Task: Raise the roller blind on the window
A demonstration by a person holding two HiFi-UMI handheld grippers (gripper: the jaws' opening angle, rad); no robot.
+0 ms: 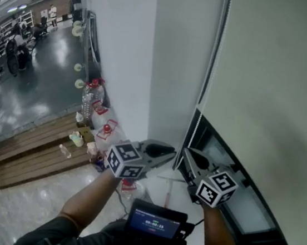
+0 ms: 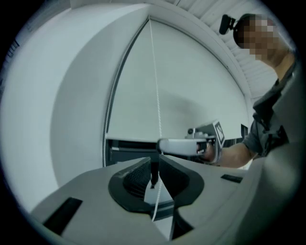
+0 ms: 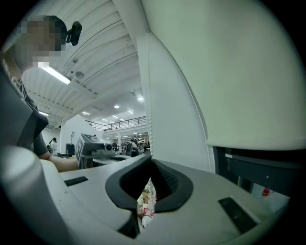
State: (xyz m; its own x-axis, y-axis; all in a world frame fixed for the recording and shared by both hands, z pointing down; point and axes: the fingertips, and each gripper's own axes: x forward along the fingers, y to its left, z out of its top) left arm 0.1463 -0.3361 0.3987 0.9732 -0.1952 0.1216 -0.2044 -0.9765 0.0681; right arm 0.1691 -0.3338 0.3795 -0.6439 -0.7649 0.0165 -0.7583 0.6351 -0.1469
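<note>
Item: roller blind (image 1: 270, 89), pale fabric, filling the head view from 12 to 4 o'clock. Its lower edge (image 1: 240, 167) slants toward 4 o'clock, with a strip of window glass (image 1: 246, 207) showing beneath, so the blind is judged largely down. Control: bead chain (image 1: 192, 134), hanging along the blind's left side, just right of centre, down to both grippers near 6 o'clock. Right gripper (image 1: 188, 152): jaws closed together, pinching the chain at their tips; in its own view the chain rises from them toward 12 o'clock. Left gripper (image 1: 170, 153): jaws parted a little, with the chain passing through the gap just beside the right gripper's hold and the pads not pressing on it. Step in hand, as judged: a hand-over-hand haul on the chain, the right holding at the low end of a pull, the left free. Next move, as judged: the left goes up the chain toward 12 o'clock, above the right, closes firmly and draws down. The thin beads want a centred pinch, or they may slip.
</note>
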